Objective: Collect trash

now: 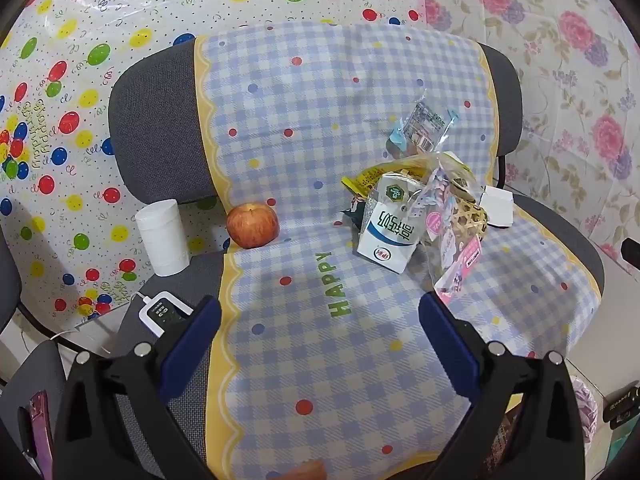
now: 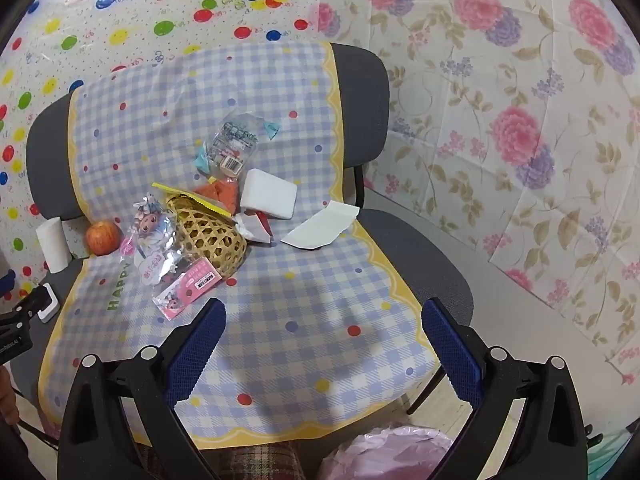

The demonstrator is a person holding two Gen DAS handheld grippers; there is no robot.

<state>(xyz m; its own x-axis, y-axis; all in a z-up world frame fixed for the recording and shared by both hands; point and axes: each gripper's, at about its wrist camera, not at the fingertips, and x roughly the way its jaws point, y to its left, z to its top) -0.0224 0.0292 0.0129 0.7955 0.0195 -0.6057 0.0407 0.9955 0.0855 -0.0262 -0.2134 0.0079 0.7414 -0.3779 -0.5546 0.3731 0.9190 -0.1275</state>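
Note:
Trash lies on a chair seat covered with a blue checked cloth [image 1: 304, 184]. A white milk carton [image 1: 390, 232] stands beside a woven basket [image 2: 212, 236]. A clear wrapper with a cartoon figure [image 2: 154, 232] and a pink packet [image 2: 188, 286] lean on the basket. Another clear wrapper [image 2: 232, 144] rests against the backrest. A crumpled red and white wrapper [image 2: 254, 226] and a white paper sheet [image 2: 324, 226] lie to the right. My left gripper [image 1: 320, 306] and right gripper [image 2: 324, 308] both hover open over the seat's front, holding nothing.
A red apple [image 1: 252, 226] and a white paper roll [image 1: 162, 238] stand at the seat's left. A white block [image 2: 268, 194] sits behind the basket. A white power strip [image 1: 160, 312] lies at the left edge. A pink-lined bin [image 2: 384, 456] is below the seat's front.

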